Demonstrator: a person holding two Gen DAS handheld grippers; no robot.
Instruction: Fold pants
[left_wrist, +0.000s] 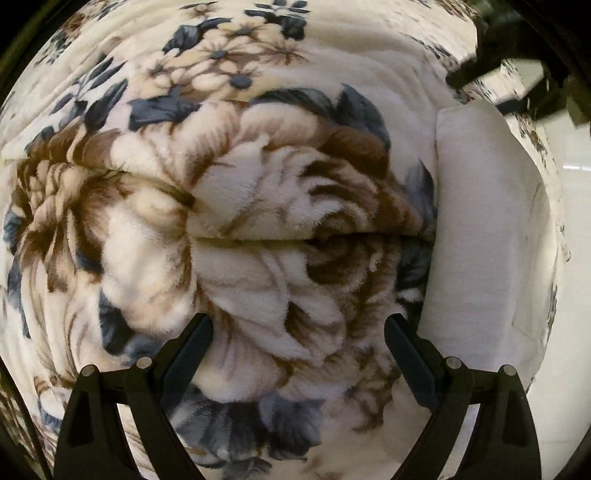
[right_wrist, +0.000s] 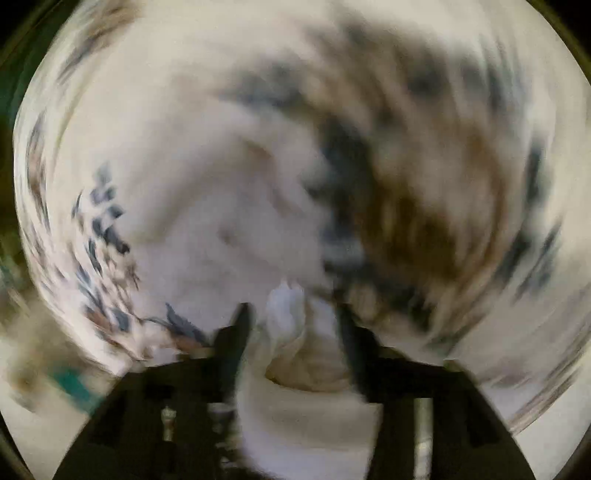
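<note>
left hand-held gripper (left_wrist: 298, 332): jaws wide, empty, over fleecy floral blanket (left_wrist: 229, 206) | folded white cloth pants (left_wrist: 487, 236): right | right hand-held gripper (right_wrist: 291, 321): blurred, jaws apart around white cloth, grip unclear

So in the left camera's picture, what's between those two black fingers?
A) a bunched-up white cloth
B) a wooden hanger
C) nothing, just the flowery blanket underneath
C: the left gripper has its fingers spread wide over the floral blanket, and the white pants lie off to the side.
</note>
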